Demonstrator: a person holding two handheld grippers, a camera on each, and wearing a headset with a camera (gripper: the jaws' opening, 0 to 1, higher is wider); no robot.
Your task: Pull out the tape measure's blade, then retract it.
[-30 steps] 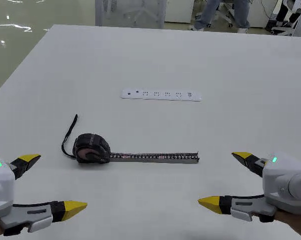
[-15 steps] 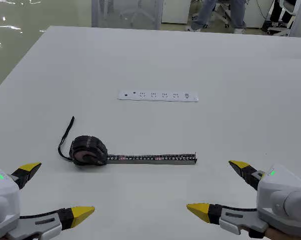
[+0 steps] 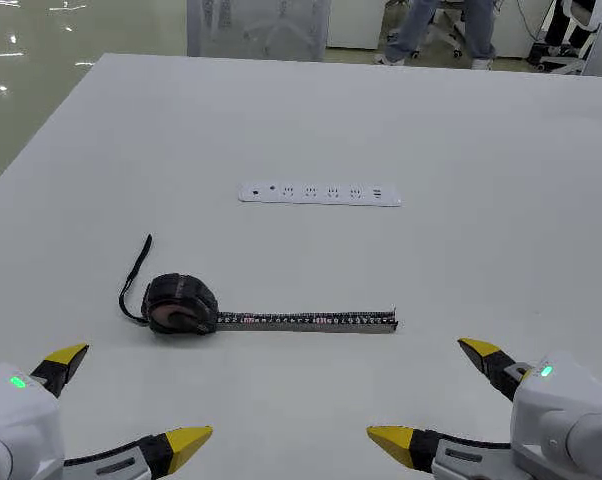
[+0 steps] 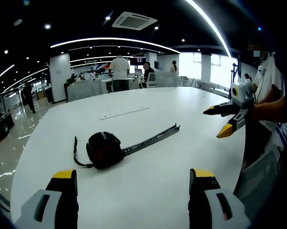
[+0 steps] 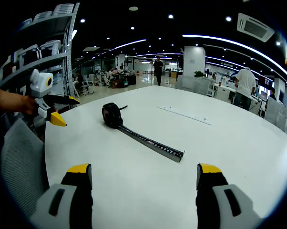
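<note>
A black tape measure [image 3: 179, 303] lies on the white table [image 3: 461, 150]. Its blade [image 3: 306, 321] is pulled out flat to the right, and a black strap [image 3: 134, 276] trails off to the left. My left gripper [image 3: 127, 401] is open near the front edge, short of the case and touching nothing. My right gripper [image 3: 436, 394] is open too, just short of the blade's tip. The left gripper view has the tape measure [image 4: 104, 149] and blade [image 4: 151, 139] ahead of the left gripper [image 4: 134, 186]. In the right gripper view, the blade [image 5: 150, 141] runs toward the right gripper [image 5: 146, 181].
A white power strip [image 3: 319, 193] lies flat beyond the tape measure. Office chairs and a person's legs [image 3: 441, 25] stand past the table's far edge. The other gripper shows in each gripper view, the right gripper [image 4: 225, 119] and the left gripper [image 5: 55, 109].
Both grippers have drawn back toward me and a little inward, still open. The tape measure and its pulled-out blade lie as before.
</note>
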